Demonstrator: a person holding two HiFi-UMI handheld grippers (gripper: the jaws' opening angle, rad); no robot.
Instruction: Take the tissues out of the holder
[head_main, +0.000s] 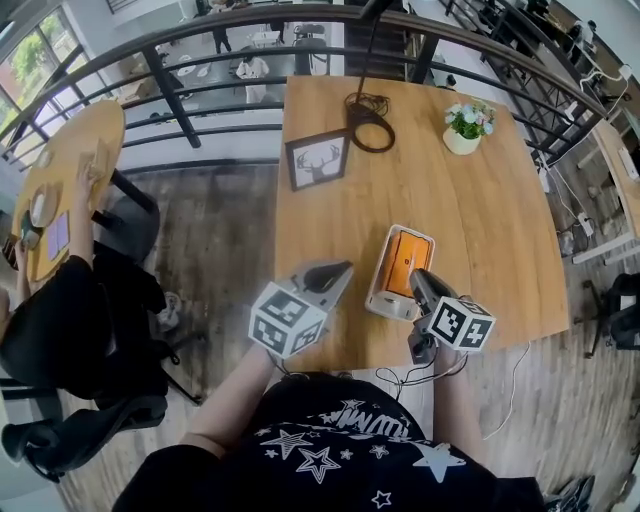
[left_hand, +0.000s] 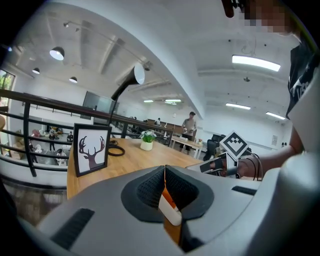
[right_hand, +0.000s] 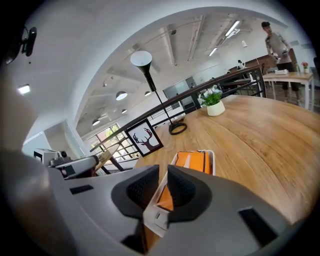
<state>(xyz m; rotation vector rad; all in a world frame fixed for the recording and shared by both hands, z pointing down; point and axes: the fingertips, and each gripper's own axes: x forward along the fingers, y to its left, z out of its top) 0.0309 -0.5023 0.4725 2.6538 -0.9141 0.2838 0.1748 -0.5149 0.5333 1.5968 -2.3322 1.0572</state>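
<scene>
One orange tissue pack (head_main: 405, 262) lies flat inside the white holder (head_main: 388, 308), not out yet. The holder sits on the bench (head_main: 490, 220) near the front edge, right below the person. R gripper (head_main: 421, 283) is on it: in the right gripper view its fingers are clenched nearly together w/ the holder's near white wall wedged between them. A strip of orange shows in the same gap, so whether the pack's end is caught too, can't say. L gripper (head_main: 340, 270) hangs just beside the holder's left rim, apart from it in the head view. Its fingers are clenched, tips meeting, nothing held; only a sliver of holder and orange shows thru the slit below the tips. Step in hand, by my read: R pins the holder, extraction not begun. Next move prob calls for L to release its fingers, swing over the rim, dip in and pinch the pack's edge. Then lift straight up w/ R pressing the holder down; the pack looks snug against the walls, so a tilted pull could drag the holder along. Further out: deer picture (head_main: 318, 160) stands at the bench's far left, lamp (right_hand: 141, 58) behind it, small potted plant (head_main: 466, 125) far right, all well apart from the action.
</scene>
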